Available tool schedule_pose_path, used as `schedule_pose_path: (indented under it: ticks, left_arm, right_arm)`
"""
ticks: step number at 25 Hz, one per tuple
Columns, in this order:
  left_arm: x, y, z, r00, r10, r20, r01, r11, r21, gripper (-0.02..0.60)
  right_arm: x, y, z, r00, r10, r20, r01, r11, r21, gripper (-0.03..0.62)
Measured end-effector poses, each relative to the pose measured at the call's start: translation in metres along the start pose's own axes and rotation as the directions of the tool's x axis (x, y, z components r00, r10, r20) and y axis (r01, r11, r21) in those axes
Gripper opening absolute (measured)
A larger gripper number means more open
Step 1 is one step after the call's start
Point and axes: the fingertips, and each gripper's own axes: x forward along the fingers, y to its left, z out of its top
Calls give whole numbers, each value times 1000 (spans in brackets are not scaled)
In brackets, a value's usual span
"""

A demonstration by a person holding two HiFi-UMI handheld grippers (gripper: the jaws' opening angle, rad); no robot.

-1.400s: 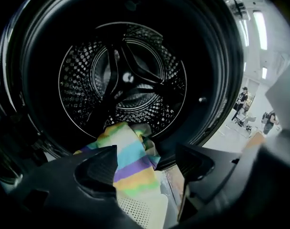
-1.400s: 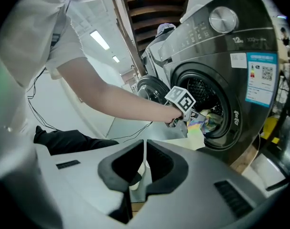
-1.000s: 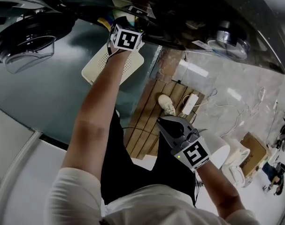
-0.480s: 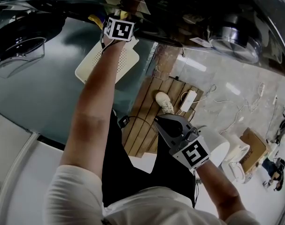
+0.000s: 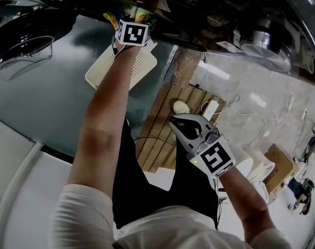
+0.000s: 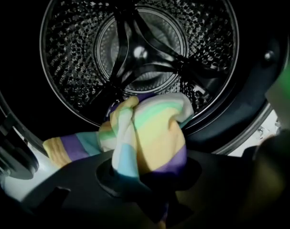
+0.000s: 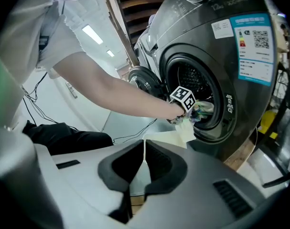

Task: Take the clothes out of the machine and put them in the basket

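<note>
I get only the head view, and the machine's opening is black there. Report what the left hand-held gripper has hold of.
Observer: The left gripper view shows the left hand-held gripper shut on a bunched striped cloth at the drum's lower front edge; its jaws have just been closing.
Operator: Check the drum behind it for more laundry.
Observer: The drum shows bare perforated metal; no other garment is visible in it.

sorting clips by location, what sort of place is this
Likely a laundry spot in a lab or workshop, not a home: a front-loading washing machine with a striped cloth at its drum, loose cables and a cardboard box on the floor.
</note>
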Motion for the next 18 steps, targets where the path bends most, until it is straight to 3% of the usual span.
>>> schedule_pose_path:
  ticks: [6,10,18]
  left_arm:
    - [-32,-15,5,998,-32,48,32,999,-5,124]
    - [-56,-17,3,997,-20,77,24,998,-55,124]
    - [-110,-24,12,990,-1,140,11,997,-72,123]
  right_arm:
    - [-7,-1,0,1000,19,-9,-19,999,-31,3]
    - [-14,3,-3,999,37,-7,-37,998,-56,3]
    - [-29,7,-6,997,73,7,-72,992,-103,3]
